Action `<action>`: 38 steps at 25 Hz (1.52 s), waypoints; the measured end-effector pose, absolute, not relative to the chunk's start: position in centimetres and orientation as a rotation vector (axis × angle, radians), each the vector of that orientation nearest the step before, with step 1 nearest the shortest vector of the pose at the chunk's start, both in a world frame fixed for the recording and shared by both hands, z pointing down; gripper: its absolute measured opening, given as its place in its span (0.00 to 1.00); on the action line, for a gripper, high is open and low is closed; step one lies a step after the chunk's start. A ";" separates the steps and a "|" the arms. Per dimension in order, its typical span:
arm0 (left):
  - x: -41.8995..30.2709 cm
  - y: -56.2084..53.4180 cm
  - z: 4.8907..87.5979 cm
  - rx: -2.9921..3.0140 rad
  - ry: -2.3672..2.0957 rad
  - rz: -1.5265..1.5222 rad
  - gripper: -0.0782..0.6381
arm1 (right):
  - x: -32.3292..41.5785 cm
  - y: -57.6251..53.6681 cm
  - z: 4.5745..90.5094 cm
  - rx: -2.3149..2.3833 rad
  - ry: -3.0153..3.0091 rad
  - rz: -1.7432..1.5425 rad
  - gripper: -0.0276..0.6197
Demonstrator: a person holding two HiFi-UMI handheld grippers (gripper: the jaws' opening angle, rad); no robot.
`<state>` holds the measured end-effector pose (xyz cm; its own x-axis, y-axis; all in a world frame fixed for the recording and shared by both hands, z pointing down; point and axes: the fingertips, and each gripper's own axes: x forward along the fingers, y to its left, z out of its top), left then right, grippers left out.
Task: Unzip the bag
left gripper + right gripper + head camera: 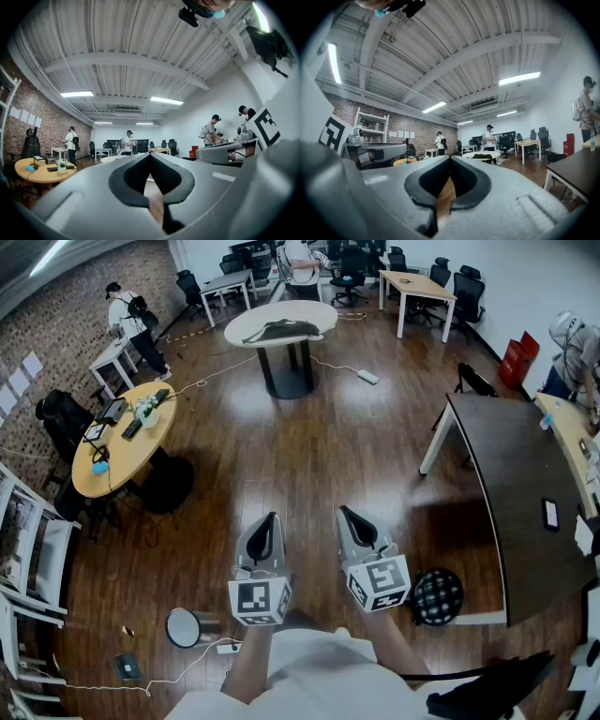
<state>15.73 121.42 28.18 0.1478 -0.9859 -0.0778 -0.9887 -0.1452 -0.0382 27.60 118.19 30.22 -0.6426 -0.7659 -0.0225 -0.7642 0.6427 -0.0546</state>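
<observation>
Left gripper [267, 526] and right gripper [352, 518] sit side by side near centre over the floor [319, 456]. The bag [281, 331] lies on the oval table [323, 315] straight ahead, well apart from them, with a power strip [367, 377] on the floor right of that table's base. Round table [122, 442] is to the left with small items on it, long table [506, 493] to the right, desk [417, 282] with chairs at back right; one person [131, 320] stands by a small desk [111, 354] at back left, another person [574, 352] at the far right edge, behind the long table.
</observation>
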 end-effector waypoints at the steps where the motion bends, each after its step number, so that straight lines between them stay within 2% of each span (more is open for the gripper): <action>1: 15.5 120.7 28.2 -2.318 1.995 0.051 0.13 | 27.4 117.5 30.3 -1.313 2.808 -0.054 0.03; 10: 10.3 108.7 29.3 -2.374 1.935 0.092 0.13 | 20.4 107.1 31.7 -1.327 2.861 -0.011 0.03; 21: -1.6 93.1 28.6 -2.362 1.899 0.120 0.13 | 8.4 91.6 30.5 -1.374 2.880 0.076 0.03; 28: -4.8 84.9 30.4 -2.407 1.967 0.141 0.13 | 4.7 83.0 32.0 -1.329 2.967 0.034 0.03; 32: -6.7 77.4 31.8 -2.385 1.999 0.124 0.13 | 3.1 74.8 33.3 -1.292 2.976 0.015 0.03; 38: -8.4 62.8 29.1 -2.325 1.985 0.110 0.13 | 0.9 60.2 32.2 -1.120 3.000 -0.072 0.03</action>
